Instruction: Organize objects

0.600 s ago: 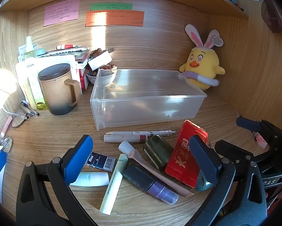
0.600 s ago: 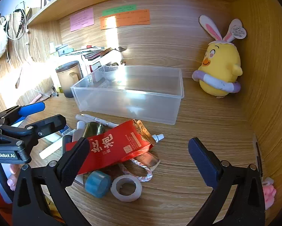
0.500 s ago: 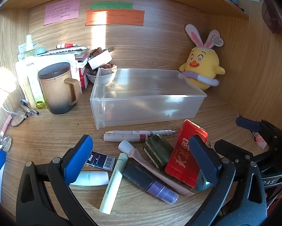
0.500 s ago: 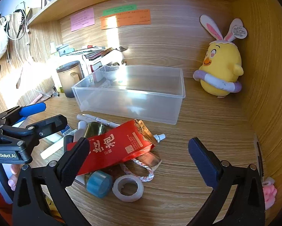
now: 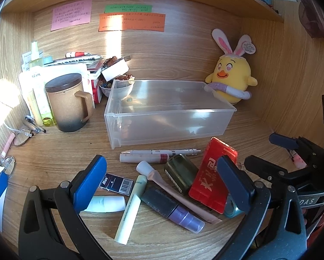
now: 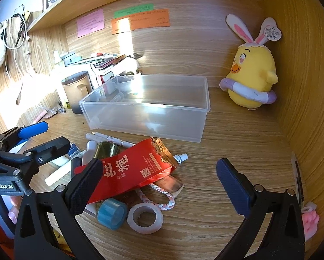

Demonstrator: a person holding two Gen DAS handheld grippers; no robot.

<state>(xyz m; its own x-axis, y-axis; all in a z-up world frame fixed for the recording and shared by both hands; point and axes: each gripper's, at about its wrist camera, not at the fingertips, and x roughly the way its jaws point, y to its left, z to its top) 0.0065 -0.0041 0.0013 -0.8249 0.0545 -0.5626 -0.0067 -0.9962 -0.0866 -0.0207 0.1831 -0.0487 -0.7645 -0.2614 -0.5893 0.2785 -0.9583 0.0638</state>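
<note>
Clear plastic, the bin (image 5: 170, 112) sits empty on the wooden desk (image 6: 237, 151), well beyond both our grippers and beside the yellow plush (image 6: 251, 78). The clutter lies in a heap just in front of it. Our left gripper (image 5: 162, 186) hangs over that heap with jaws spread wide, gripping nothing; between its fingers we see the pen (image 5: 162, 151), the green bottle (image 5: 180, 173), the pale marker (image 5: 130, 208) and the purple-capped tube (image 5: 172, 208), with the red packet (image 5: 211, 177) by its right finger. Our right gripper (image 6: 159, 186) is also wide and empty; the red packet (image 6: 129, 171) lies by its left finger, the blue tape (image 6: 112, 213) and white ring (image 6: 145, 217) just below it, bare desk towards its right finger.
</note>
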